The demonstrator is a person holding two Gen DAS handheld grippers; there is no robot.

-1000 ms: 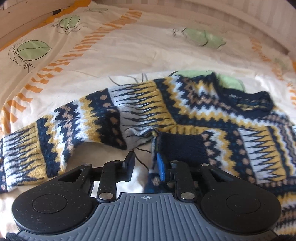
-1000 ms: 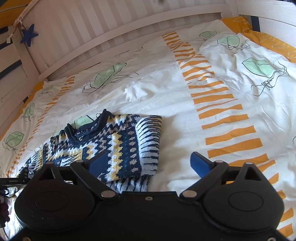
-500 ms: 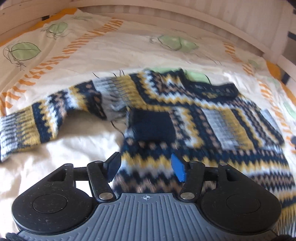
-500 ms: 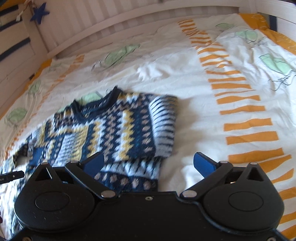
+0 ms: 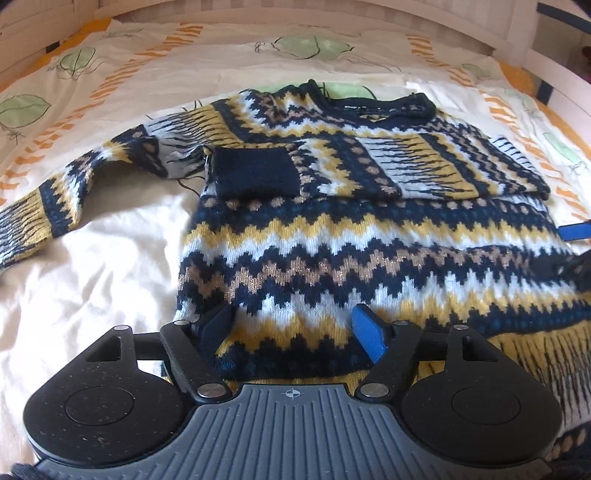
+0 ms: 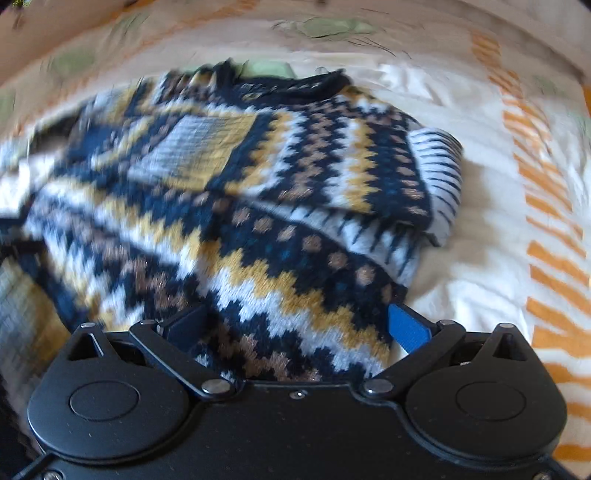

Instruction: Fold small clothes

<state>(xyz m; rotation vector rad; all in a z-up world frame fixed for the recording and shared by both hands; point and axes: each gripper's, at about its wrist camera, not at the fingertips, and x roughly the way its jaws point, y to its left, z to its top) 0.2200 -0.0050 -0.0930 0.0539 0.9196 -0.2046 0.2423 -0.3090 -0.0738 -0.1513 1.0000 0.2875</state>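
A navy, yellow and white patterned knit sweater (image 5: 369, 236) lies flat on the bed. One sleeve is folded across its chest and ends in a navy cuff (image 5: 255, 173); the other sleeve (image 5: 55, 206) stretches out to the left. My left gripper (image 5: 291, 325) hovers over the lower hem, its jaws opening, with knit below them but nothing pinched. The right wrist view is blurred. In it my right gripper (image 6: 297, 325) stands wide open over the sweater (image 6: 258, 206) near its lower right edge. One of its blue pads (image 5: 576, 230) shows at the right edge of the left wrist view.
The bed sheet (image 5: 92, 258) is white with orange stripes and green leaf prints, and is rumpled left of the sweater. A white slatted bed rail (image 5: 517, 33) runs along the far side. Bare sheet (image 6: 491, 221) lies right of the sweater.
My left gripper opened and drew back from the navy cuff toward the hem. My right gripper rolled and moved in from beside the sweater to over its lower right part.
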